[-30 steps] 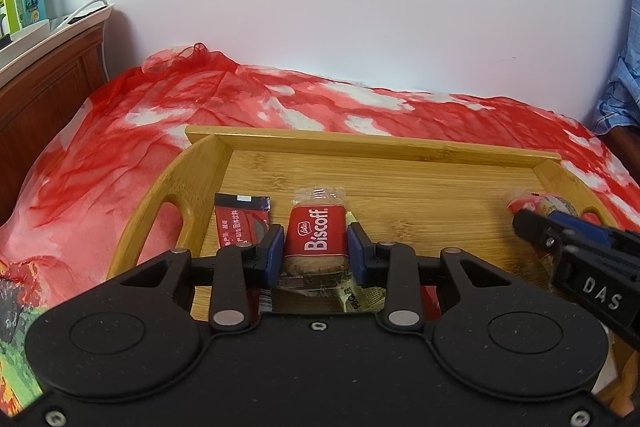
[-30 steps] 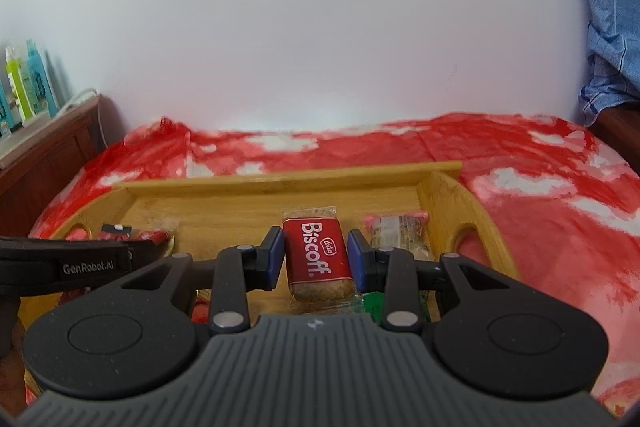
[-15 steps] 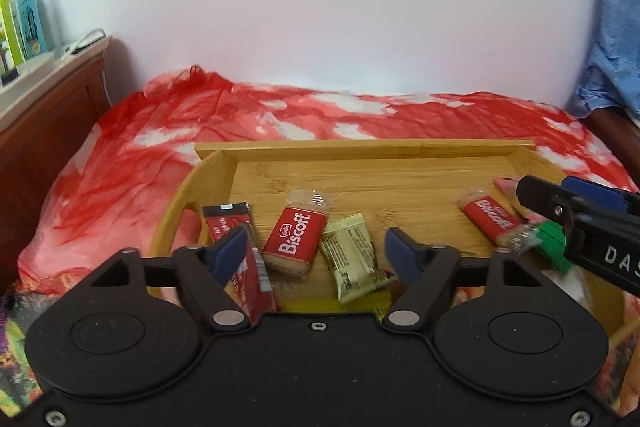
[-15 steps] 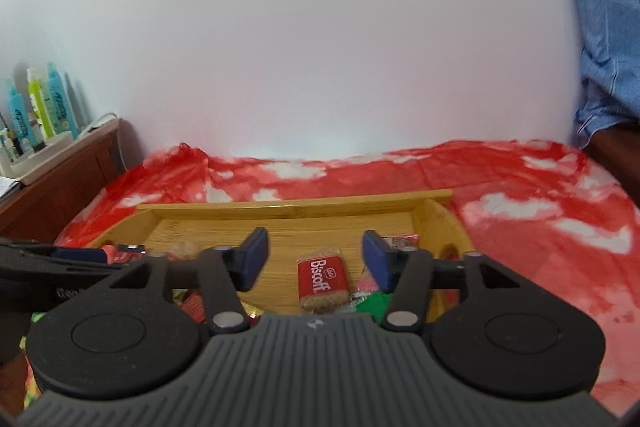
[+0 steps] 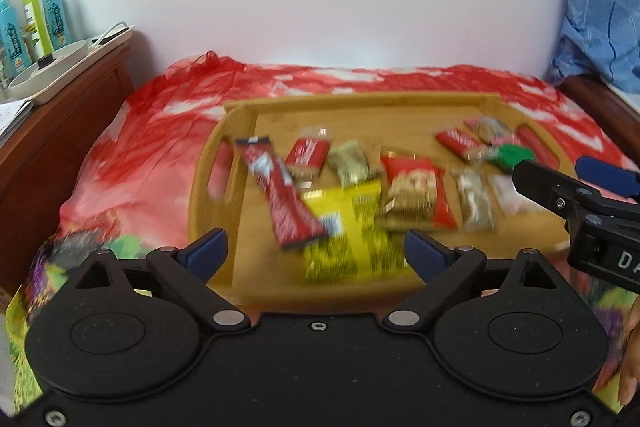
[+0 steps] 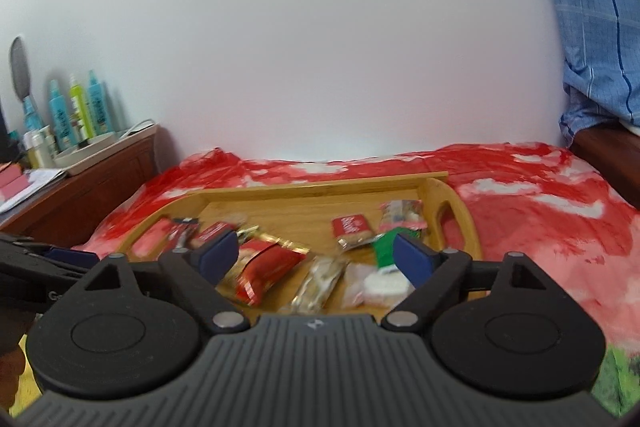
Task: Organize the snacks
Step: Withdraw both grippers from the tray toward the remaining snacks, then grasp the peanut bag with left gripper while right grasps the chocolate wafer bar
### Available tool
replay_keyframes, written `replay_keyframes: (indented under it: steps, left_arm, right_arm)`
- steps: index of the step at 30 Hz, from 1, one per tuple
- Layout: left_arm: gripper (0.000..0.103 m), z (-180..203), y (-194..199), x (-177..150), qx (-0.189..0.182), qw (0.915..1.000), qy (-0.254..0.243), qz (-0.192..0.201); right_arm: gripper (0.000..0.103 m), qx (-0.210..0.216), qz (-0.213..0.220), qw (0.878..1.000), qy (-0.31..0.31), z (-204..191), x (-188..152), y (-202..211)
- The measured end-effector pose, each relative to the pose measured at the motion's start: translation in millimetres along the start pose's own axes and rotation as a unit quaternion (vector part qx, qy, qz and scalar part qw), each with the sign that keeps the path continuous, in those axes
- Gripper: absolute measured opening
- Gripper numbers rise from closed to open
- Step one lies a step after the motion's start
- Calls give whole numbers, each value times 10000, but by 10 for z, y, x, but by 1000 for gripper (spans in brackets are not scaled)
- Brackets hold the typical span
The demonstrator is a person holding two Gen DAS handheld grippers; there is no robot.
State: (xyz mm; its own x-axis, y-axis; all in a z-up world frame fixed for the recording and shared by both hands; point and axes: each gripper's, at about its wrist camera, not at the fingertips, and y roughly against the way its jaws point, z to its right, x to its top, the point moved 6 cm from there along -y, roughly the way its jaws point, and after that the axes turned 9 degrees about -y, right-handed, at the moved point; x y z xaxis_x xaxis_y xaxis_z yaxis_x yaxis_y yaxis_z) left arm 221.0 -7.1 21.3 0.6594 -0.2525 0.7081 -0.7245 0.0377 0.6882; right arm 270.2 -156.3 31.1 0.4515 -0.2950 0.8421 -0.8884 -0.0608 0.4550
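A bamboo tray (image 5: 360, 101) (image 6: 320, 187) on the red cloth holds several wrapped snacks. In the left wrist view a red Biscoff pack (image 5: 307, 154) lies at the tray's back left, beside a long red bar (image 5: 280, 195), a yellow packet (image 5: 348, 231) and a red nut bag (image 5: 416, 195). In the right wrist view a second Biscoff pack (image 6: 352, 228) lies at the back right. My left gripper (image 5: 316, 251) hangs over the tray's near edge, jaws still opening, nothing between them. My right gripper (image 6: 316, 257) is likewise opening and empty; it also shows at the right (image 5: 576, 179).
A red tie-dye cloth (image 6: 540, 211) covers the bed around the tray. A wooden bedside shelf (image 5: 72, 83) at the left carries spray bottles (image 5: 52, 11) and a white tray. A blue checked garment (image 6: 592, 7) hangs at the right. A white wall stands behind.
Both grippers let go of their Biscoff packs, opened wide, and pulled back and up from the tray. The two packs now lie on the tray floor.
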Motion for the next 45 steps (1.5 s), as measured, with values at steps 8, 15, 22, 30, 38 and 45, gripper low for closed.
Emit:
replay_keyframes:
  steps: [8, 15, 22, 30, 38, 45]
  left_arm:
    - [95, -34, 213, -361, 2, 9998, 99, -148]
    - [95, -126, 299, -601, 42, 9992, 244, -322]
    - [95, -214, 308, -808, 31, 9977, 466, -497]
    - [96, -252, 301, -919, -37, 9962, 674, -548]
    - [96, -281, 335, -965, -62, 9951, 766, -619]
    - [96, -353, 356, -1032, -151, 9940, 871, -647]
  right_arm:
    - [102, 149, -31, 9995, 283, -192, -270, 252]
    - [103, 157, -153, 9983, 539, -291, -466, 345]
    - [103, 166, -293, 9971, 678, -334, -591, 362]
    - [103, 194, -439, 9951, 864, -388, -693, 315]
    - [103, 292, -529, 9926, 1051, -465, -768, 279]
    - [103, 347, -611, 9919, 1062, -482, -806, 232]
